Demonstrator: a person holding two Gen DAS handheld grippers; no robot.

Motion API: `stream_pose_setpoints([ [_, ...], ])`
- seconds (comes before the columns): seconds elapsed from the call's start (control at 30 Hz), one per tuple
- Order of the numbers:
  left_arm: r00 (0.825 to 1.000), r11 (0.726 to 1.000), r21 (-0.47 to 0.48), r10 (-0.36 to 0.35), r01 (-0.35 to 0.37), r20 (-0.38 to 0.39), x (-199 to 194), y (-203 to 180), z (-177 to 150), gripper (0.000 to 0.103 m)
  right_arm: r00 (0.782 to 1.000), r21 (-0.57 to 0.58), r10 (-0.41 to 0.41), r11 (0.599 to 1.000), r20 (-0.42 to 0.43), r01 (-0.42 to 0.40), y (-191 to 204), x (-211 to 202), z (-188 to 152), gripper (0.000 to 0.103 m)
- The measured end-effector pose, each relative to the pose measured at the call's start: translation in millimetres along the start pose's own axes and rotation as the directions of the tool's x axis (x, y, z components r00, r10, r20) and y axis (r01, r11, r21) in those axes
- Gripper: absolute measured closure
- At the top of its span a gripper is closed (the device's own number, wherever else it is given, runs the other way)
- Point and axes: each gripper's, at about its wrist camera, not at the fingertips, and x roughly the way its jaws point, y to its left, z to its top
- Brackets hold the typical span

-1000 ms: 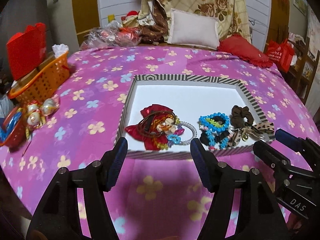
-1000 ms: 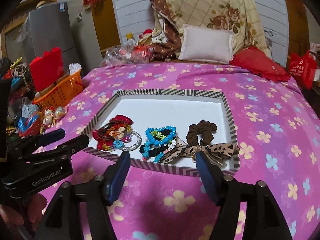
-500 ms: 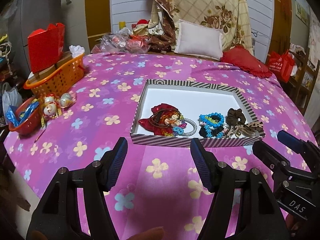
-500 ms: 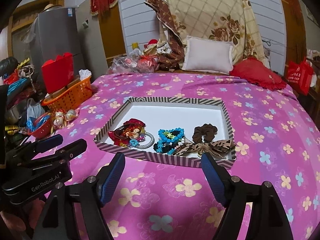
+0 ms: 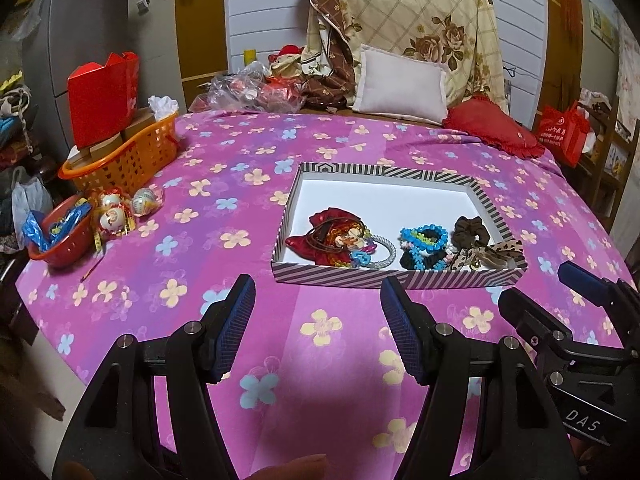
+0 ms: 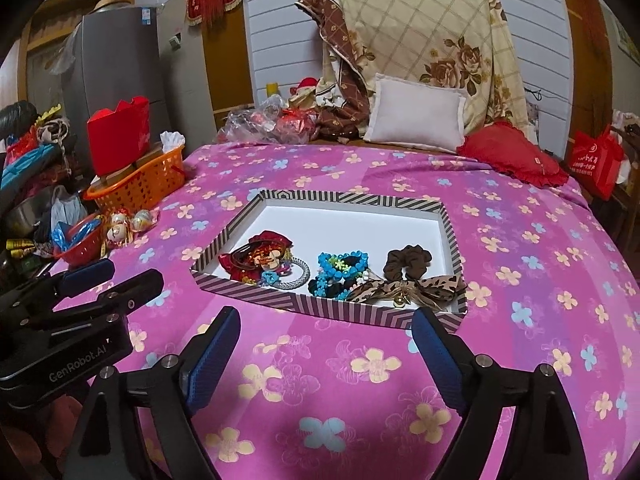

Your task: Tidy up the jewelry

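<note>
A striped shallow box (image 5: 384, 173) (image 6: 352, 200) lies on the pink flowered table. Along its near side sit a red bow with bracelets (image 5: 332, 236) (image 6: 260, 258), a blue and black beaded bracelet pile (image 5: 424, 246) (image 6: 340, 270), a brown scrunchie (image 5: 470, 230) (image 6: 408, 260) and a leopard bow (image 5: 500, 252) (image 6: 404, 286). My left gripper (image 5: 318, 312) (image 6: 108, 276) is open and empty, well short of the box. My right gripper (image 6: 326, 334) (image 5: 536, 284) is open and empty, just short of the box's near wall.
An orange basket (image 5: 124, 156) (image 6: 144, 180) with a red box stands at the table's left. A red bowl (image 5: 60, 236) (image 6: 80, 244) and round ornaments (image 5: 124, 208) lie beside it. Pillows (image 5: 400, 84) and a red cushion (image 5: 492, 132) sit behind the table.
Both grippers have pulled back and up from the box, which now looks smaller and farther. Both stay open and empty.
</note>
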Motion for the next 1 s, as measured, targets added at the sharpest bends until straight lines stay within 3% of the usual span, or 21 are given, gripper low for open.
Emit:
stream_pose_setpoints([
  [1.0, 1.000, 1.000, 0.003, 0.009, -0.009, -0.024, 7.7, 4.4, -6.5, 0.038, 0.999, -0.004, 0.000, 1.000, -0.047, 0.000, -2.4, 14.0, -6.1, 0.015],
])
